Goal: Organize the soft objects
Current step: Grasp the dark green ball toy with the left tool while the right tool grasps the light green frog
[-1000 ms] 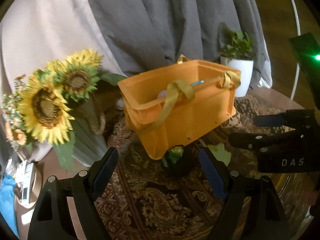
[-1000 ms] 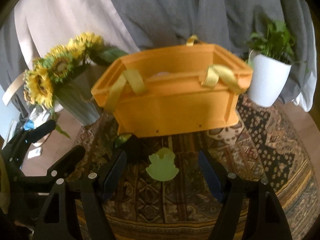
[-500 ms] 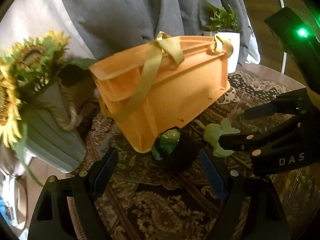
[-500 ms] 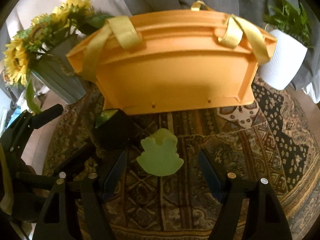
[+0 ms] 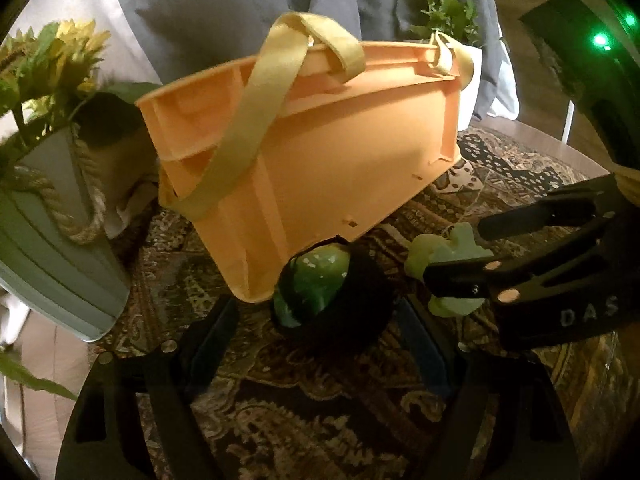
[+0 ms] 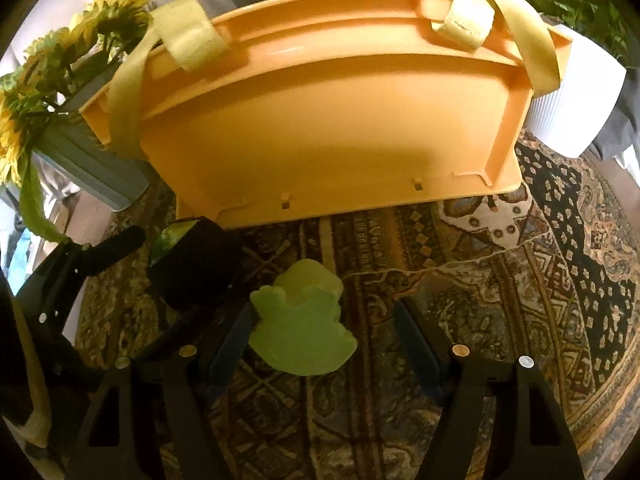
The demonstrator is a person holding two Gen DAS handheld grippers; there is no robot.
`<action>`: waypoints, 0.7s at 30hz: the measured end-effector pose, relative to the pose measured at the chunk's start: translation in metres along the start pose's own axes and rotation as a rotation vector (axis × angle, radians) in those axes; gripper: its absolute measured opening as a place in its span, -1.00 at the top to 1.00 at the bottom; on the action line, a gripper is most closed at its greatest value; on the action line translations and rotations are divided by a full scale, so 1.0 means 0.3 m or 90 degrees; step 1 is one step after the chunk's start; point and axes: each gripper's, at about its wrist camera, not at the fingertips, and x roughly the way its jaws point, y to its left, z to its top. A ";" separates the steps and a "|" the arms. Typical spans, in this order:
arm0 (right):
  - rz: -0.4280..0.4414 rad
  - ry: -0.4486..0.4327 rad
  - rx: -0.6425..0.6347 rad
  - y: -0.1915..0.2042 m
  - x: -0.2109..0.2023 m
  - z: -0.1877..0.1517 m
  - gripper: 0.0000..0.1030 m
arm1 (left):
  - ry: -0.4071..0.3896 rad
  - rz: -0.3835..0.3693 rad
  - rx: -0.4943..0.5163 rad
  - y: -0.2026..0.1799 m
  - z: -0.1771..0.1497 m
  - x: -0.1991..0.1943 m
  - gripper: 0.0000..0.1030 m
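A dark round plush with a green patch point(image 5: 328, 292) lies on the rug against the orange basket's point(image 5: 340, 160) near corner. My left gripper point(image 5: 316, 344) hangs low over it with its jaws closing, the plush between the fingers and neither pad pressing on it. A pale green frog-shaped soft toy point(image 6: 300, 328) lies flat in front of the basket point(image 6: 320, 120). My right gripper point(image 6: 324, 344) straddles it, jaws closing; the left pad is close to the toy's edge and the right pad stands apart. In the left wrist view the right gripper point(image 5: 452, 250) partly hides the frog toy point(image 5: 460, 240).
Sunflowers in a grey-green vase point(image 5: 52, 208) stand left of the basket, and a white pot with a green plant point(image 6: 576, 104) stands to its right. A patterned rug point(image 6: 520, 280) covers the round table. Grey drapes point(image 5: 240, 0) hang behind.
Both grippers have come down and forward towards the two toys, which now sit between their fingers. The basket fills more of each view. Both pairs of jaws have narrowed slightly.
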 end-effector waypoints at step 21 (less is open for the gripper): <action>0.038 0.006 -0.018 0.020 0.033 0.004 0.02 | 0.052 0.003 -0.052 0.005 0.025 0.027 -0.20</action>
